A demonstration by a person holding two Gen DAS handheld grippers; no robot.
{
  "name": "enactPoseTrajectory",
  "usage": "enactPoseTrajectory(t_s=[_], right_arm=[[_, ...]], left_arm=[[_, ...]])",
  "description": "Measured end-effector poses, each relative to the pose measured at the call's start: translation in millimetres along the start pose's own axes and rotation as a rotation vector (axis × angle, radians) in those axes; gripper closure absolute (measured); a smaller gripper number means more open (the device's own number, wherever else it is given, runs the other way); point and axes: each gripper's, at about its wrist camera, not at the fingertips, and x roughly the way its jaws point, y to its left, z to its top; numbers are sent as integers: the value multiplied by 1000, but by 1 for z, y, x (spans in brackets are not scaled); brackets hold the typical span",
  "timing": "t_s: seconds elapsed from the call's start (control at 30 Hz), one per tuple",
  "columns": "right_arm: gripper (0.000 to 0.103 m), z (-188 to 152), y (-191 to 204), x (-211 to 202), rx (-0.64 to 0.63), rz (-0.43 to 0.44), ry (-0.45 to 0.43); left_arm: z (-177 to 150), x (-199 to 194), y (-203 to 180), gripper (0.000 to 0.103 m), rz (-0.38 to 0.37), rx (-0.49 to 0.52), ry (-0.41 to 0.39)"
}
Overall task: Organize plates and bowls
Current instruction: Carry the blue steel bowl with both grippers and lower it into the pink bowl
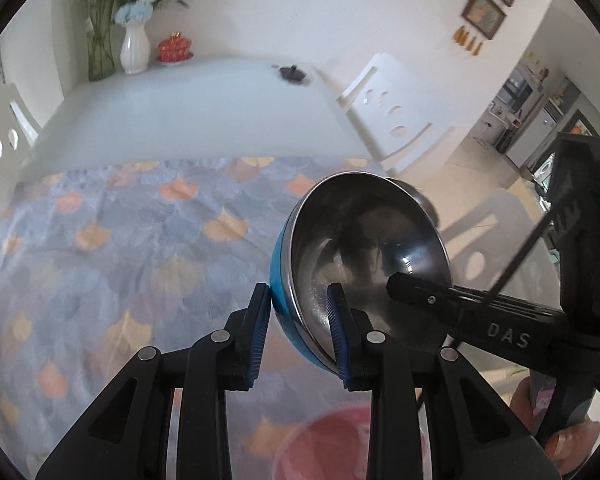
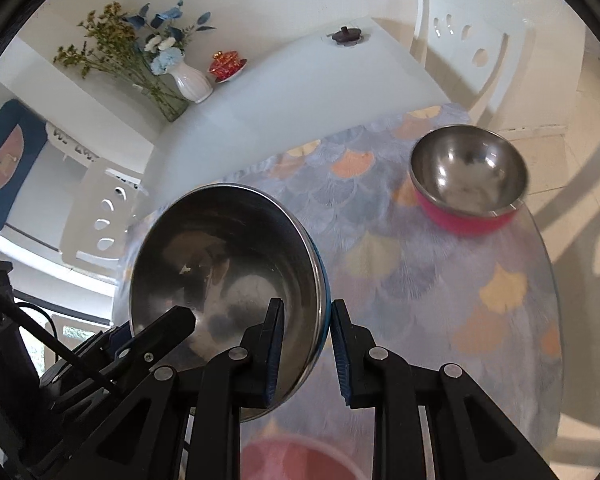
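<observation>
A steel bowl with a blue outside (image 1: 364,256) is held in the air above the patterned tablecloth, its rim pinched from two sides. My left gripper (image 1: 298,332) is shut on the rim at one side. My right gripper (image 2: 306,350) is shut on the opposite side of the same bowl (image 2: 224,264). The right gripper's finger shows inside the bowl in the left wrist view (image 1: 416,292). A second steel bowl with a pink outside (image 2: 468,184) stands upright on the table near its right edge. A pink plate (image 2: 300,460) lies blurred under both grippers; it also shows in the left wrist view (image 1: 324,444).
A white vase of flowers (image 1: 134,48), a red lidded cup (image 1: 174,50) and a small dark object (image 1: 292,72) stand at the far end of the white table (image 1: 188,112). White chairs (image 1: 388,108) stand at both sides. The glass table edge (image 2: 556,320) curves at the right.
</observation>
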Motion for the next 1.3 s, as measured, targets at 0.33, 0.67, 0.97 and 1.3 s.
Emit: enactPoseTrajectory(t_s=[0.33,0.67,0.97,1.3], right_arm=[[79,-79,9,-39,3,-28,53],[79,-146,-7,-31,20,-25,191],[79,-168,-6,-26,-11,-70,204],[79,-172,3,-19,-79,-135,168]], left_arm=[[-67,-49,-28,78,-13,36,-8],[-126,-51,-31,78,-7,5,50],[-155,-39,-27,78,3,-28,105],[-161,-22,-23,78,48,-16,140]])
